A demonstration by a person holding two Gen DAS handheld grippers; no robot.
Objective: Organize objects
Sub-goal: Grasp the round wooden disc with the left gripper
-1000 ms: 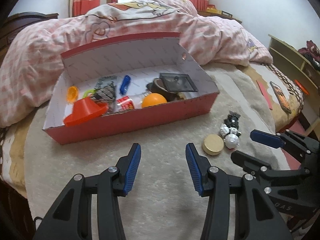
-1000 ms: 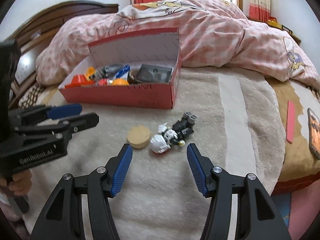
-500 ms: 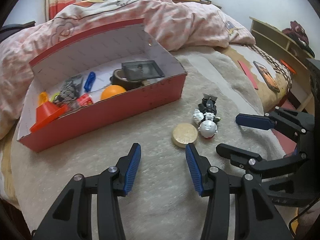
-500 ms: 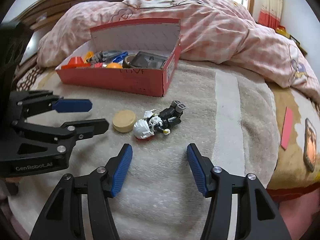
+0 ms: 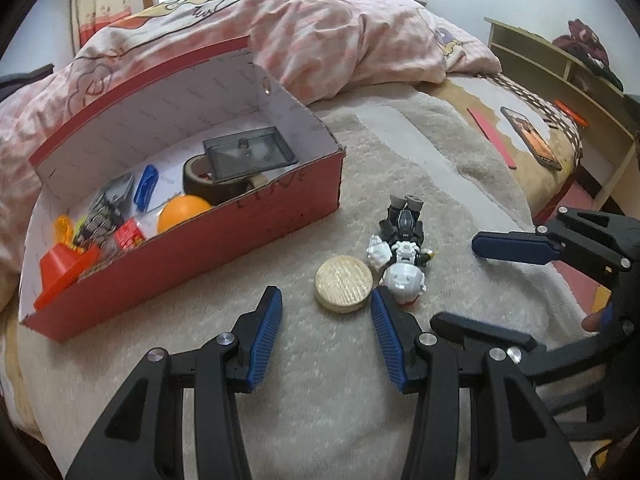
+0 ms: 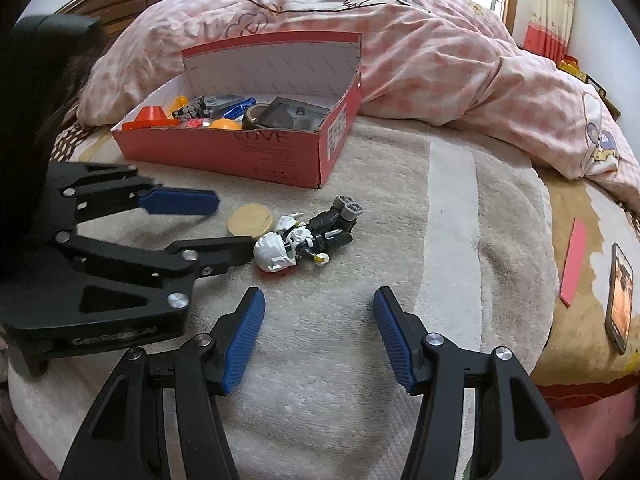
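Left wrist view: left gripper (image 5: 326,308) jaws partly apart, nothing between the pads; round wooden disc (image 5: 344,283) lies on the beige blanket (image 5: 420,168) just beyond the fingertips at 12 o'clock. Toy robot figure (image 5: 402,252) touches the disc at its 2 o'clock. Red box (image 5: 208,240) at 10 o'clock, holding small items. Right gripper (image 6: 318,302) jaws wide, empty, figure at its 11 o'clock.

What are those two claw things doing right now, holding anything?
Left gripper: open and empty, just short of the round wooden disc.
Right gripper: open and empty, above the blanket near the toy robot.
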